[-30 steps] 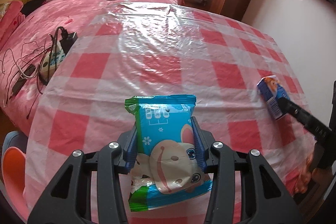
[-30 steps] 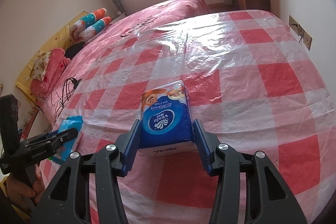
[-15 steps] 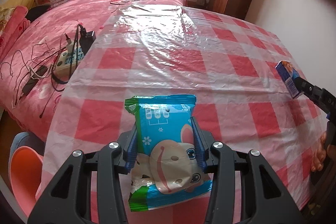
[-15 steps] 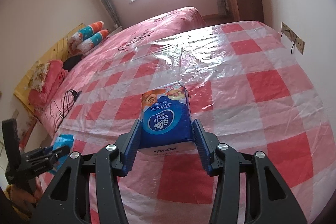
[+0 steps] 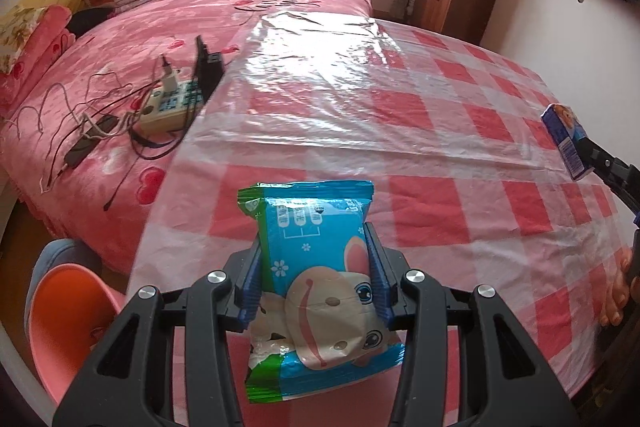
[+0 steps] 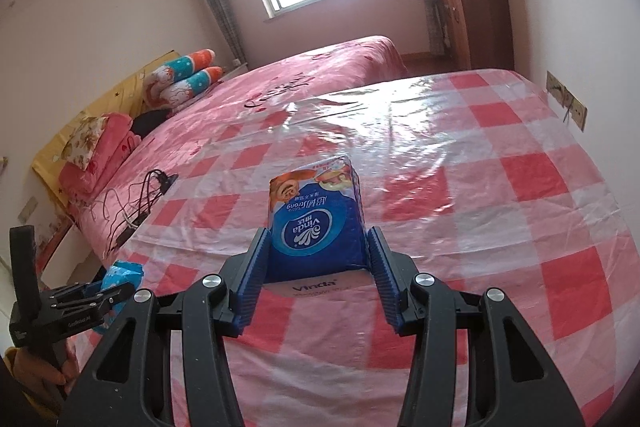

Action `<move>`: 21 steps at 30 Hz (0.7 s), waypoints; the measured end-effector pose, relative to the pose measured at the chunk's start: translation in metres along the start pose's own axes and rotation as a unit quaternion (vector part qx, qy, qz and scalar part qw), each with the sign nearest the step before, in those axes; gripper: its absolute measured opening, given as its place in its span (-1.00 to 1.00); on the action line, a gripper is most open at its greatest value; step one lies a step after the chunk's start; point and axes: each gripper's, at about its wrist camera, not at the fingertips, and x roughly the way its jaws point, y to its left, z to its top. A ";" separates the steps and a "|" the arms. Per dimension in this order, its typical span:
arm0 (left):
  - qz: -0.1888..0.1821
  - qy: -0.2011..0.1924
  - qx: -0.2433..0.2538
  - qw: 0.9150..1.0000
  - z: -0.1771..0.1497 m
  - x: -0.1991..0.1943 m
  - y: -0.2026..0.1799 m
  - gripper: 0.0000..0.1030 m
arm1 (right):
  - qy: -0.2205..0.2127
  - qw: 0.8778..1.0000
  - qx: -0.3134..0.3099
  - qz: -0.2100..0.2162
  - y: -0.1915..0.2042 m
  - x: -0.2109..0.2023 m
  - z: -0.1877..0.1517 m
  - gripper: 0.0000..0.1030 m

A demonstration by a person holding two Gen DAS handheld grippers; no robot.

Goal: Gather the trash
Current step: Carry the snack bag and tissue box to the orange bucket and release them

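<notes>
Blue wrappers, two of them: our left gripper (image 5: 314,277) clamps one wipes pack (image 5: 316,279), our right gripper (image 6: 316,267) squeezes one tissue pack (image 6: 318,223). We carry both clear above the one checked plastic sheet (image 5: 400,115) on the bed (image 5: 160,27).

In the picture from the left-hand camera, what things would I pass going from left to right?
Orange chair → power strip with tangled cables → blue wipes packet in the left gripper → blue tissue pack held by the right gripper.
</notes>
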 end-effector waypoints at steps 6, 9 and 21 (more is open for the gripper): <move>0.013 -0.006 -0.011 1.000 -0.007 -0.007 0.020 -0.10 | -0.004 1.000 -0.021 0.009 0.024 -0.001 -0.002 -0.02; 0.018 -0.008 -0.018 1.000 -0.010 -0.010 0.031 -0.10 | -0.006 0.999 -0.031 0.016 0.036 -0.003 -0.004 -0.02; 0.035 -0.017 -0.042 0.998 -0.022 -0.023 0.062 -0.10 | -0.006 0.995 -0.081 0.049 0.093 -0.009 -0.012 -0.02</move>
